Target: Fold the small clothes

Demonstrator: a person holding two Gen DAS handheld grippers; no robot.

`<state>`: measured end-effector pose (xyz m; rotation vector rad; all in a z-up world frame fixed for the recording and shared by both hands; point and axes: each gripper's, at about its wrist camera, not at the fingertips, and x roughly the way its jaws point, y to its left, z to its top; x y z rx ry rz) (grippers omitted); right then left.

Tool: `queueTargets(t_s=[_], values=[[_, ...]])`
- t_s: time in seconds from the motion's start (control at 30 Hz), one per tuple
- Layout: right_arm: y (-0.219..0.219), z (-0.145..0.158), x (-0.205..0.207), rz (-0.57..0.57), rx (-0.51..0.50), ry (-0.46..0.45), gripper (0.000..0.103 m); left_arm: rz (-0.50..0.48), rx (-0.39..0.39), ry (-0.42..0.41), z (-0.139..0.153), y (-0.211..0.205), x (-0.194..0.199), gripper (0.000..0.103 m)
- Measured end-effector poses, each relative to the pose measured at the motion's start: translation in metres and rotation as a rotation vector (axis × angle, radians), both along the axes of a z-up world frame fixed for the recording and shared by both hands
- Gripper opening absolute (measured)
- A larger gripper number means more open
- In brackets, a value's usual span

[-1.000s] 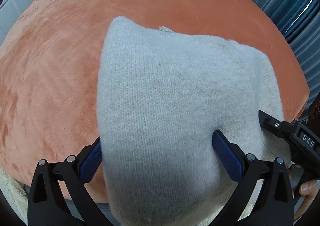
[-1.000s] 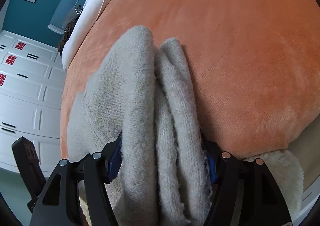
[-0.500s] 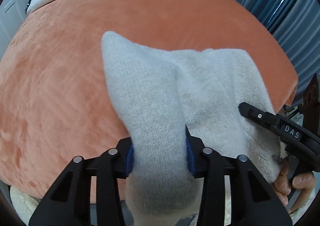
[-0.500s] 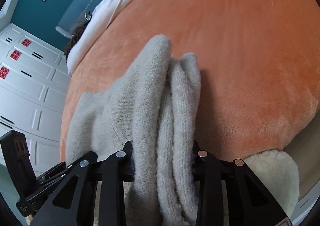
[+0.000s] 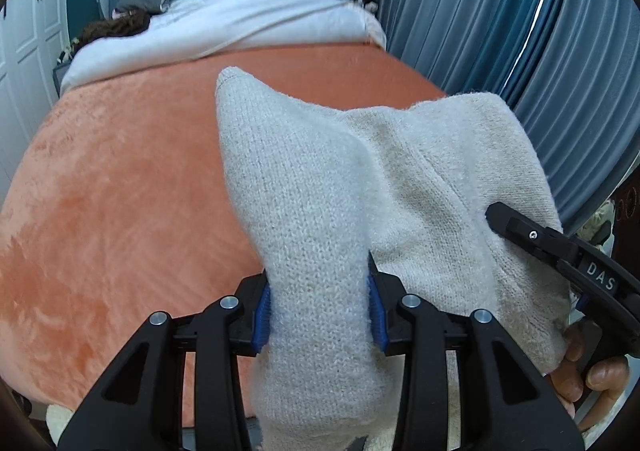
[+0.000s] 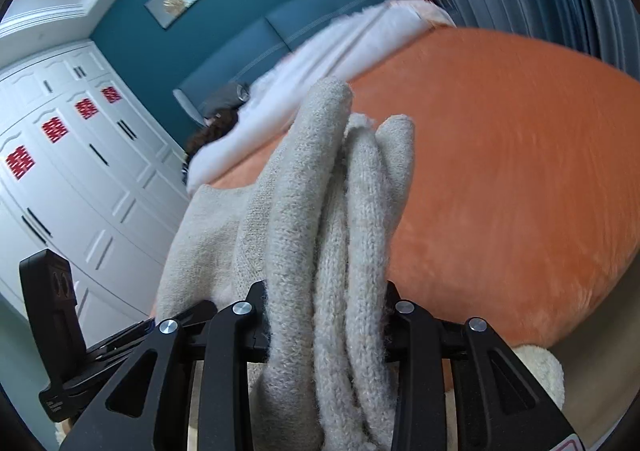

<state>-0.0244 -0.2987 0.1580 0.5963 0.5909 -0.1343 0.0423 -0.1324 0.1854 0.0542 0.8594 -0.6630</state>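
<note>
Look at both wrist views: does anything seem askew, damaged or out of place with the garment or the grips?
Nothing looks damaged. The grey knit garment is bunched, not flat: the left gripper pinches one thick wad, the right gripper several rolled folds. It hangs between them above the orange blanket.

Evenly and softly lit, bright enough throughout. Daylight leaking as a thin bright slit through the curtains (image 5: pixel 540 23) at upper right. Only faint shading beneath the knit garment (image 5: pixel 320 211). Strong fisheye bending, black vignette in the corners. Motion smear on the orange blanket (image 6: pixel 520 171) and far wall; sharp up close.
</note>
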Motion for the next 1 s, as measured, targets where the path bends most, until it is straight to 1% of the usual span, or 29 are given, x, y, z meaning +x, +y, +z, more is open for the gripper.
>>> queueTargets(t_s=[0.1,0.2,0.37,0.53,0.63,0.67,0.7,0.73,0.77,0.8,0.83,0.87,0.9,0.93,0.97,1.0], values=[[0.019,0.029,0.007,0.027,-0.043,-0.061,0.031,0.019,-0.027,-0.054,0.022,0.017,0.003,0.037],[0.038,0.051,0.015,0.058,-0.069,-0.108,0.031,0.044,-0.048,-0.103,0.043,0.038,0.007,0.037],[0.07,0.076,0.034,0.112,-0.081,-0.168,0.031,0.093,-0.063,-0.18,0.07,0.079,0.023,0.037],[0.107,0.09,0.067,0.186,-0.096,-0.193,0.031,0.143,-0.069,-0.221,0.085,0.123,0.041,0.037],[0.125,0.079,0.093,0.224,-0.088,-0.167,0.032,0.176,-0.052,-0.222,0.08,0.146,0.059,0.038],[0.129,0.069,0.104,0.233,-0.082,-0.147,0.033,0.192,-0.044,-0.203,0.072,0.154,0.068,0.039],[0.133,0.054,0.116,0.235,-0.075,-0.118,0.034,0.199,-0.035,-0.178,0.06,0.161,0.079,0.041],[0.135,0.036,0.128,0.239,-0.063,-0.087,0.037,0.205,-0.026,-0.138,0.041,0.168,0.093,0.042],[0.136,0.013,0.14,0.249,-0.043,-0.046,0.04,0.22,-0.027,-0.096,0.017,0.175,0.106,0.047],[0.135,-0.017,0.154,0.256,-0.024,0.011,0.042,0.23,-0.03,-0.047,-0.008,0.181,0.117,0.051],[0.133,-0.052,0.165,0.248,-0.016,0.082,0.044,0.239,-0.023,0.013,-0.037,0.188,0.127,0.051],[0.132,-0.08,0.172,0.231,-0.029,0.157,0.044,0.27,-0.008,0.086,-0.071,0.198,0.136,0.051],[0.131,-0.111,0.176,0.202,-0.066,0.257,0.044,0.295,-0.018,0.155,-0.1,0.209,0.139,0.051],[0.129,-0.129,0.174,0.181,-0.076,0.317,0.044,0.323,-0.049,0.21,-0.121,0.221,0.14,0.051],[0.123,-0.141,0.165,0.172,-0.028,0.328,0.044,0.356,-0.088,0.246,-0.135,0.235,0.138,0.051],[0.119,-0.144,0.158,0.168,0.02,0.304,0.045,0.372,-0.136,0.261,-0.142,0.248,0.135,0.055]])
